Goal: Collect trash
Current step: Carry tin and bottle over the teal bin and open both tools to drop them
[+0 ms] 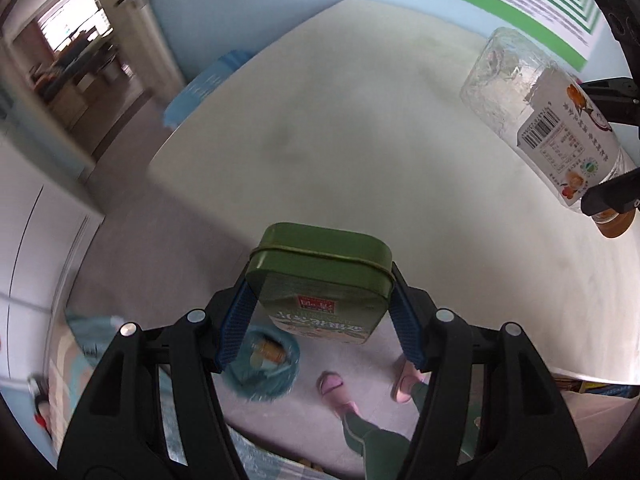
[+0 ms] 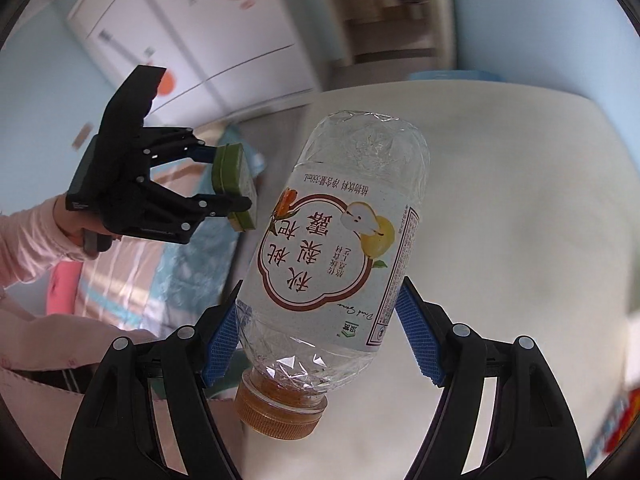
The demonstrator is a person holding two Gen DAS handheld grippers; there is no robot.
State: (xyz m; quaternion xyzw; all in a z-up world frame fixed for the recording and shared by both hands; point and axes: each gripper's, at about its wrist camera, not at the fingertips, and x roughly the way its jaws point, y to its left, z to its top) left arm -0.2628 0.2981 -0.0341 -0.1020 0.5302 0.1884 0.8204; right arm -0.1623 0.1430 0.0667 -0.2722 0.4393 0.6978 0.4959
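Blue pads (image 1: pixel 236 320) of the left gripper (image 1: pixel 320 316) clamp a green tin (image 1: pixel 320 264) by its two sides, held in the air over the worktop (image 1: pixel 360 120) edge; below the tin, on the floor, sits a teal bin (image 1: pixel 266 364) with a bottle inside; right of the tin, the right gripper (image 2: pixel 320 336) grasps a clear bottle (image 2: pixel 340 240), cap (image 2: pixel 276 412) toward the camera, above the worktop; a pink sleeve (image 2: pixel 28 236) shows behind the left gripper.
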